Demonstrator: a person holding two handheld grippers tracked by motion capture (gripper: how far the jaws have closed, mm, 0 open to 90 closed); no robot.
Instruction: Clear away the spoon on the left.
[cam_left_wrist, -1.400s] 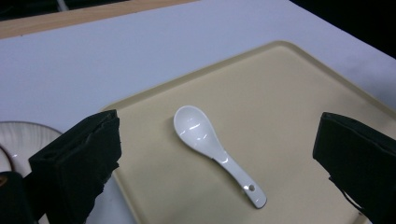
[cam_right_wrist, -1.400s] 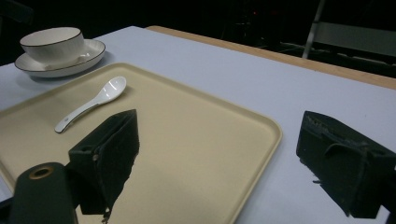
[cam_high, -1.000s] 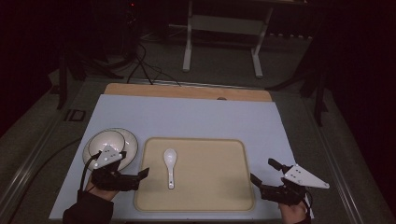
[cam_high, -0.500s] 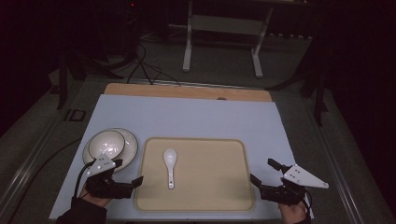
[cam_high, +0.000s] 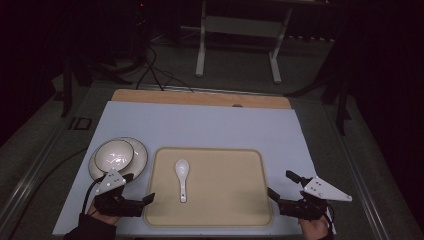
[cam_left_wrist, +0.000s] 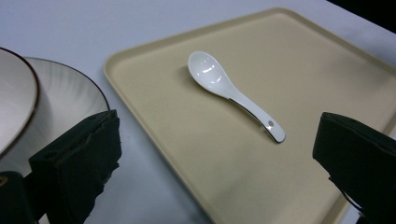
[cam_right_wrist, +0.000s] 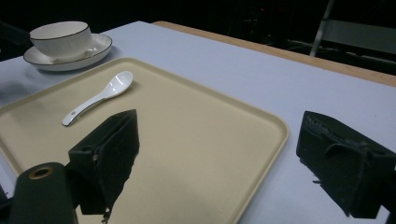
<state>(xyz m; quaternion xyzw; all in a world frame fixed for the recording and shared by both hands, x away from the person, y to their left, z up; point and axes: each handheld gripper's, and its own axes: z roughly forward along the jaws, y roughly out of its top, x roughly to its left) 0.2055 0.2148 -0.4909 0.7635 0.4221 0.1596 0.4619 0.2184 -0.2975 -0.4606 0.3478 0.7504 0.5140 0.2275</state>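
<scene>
A pale blue-grey mat (cam_high: 200, 127) covers the tabletop, with a strip of bare wood (cam_high: 200, 98) exposed along the far edge. Beyond the table the room is dark; a white metal stand (cam_high: 239, 30) and black floor cables (cam_high: 150, 70) are visible on the grey floor.

A flat beige rectangular plastic tray (cam_high: 225, 200) lies at the near centre of the mat. A white glossy ceramic soup spoon (cam_high: 182, 177) rests on the left half of the tray, bowl end away from the person.

A white ribbed ceramic bowl (cam_high: 114, 155) with a dark rim sits on a matching saucer (cam_high: 139, 162), just left of the tray.

The left gripper (cam_high: 139, 187) is at the near left corner of the tray (jaws wide apart, holding nothing). The right gripper (cam_high: 283, 186) is at the near right corner, jaws equally spread and empty.
</scene>
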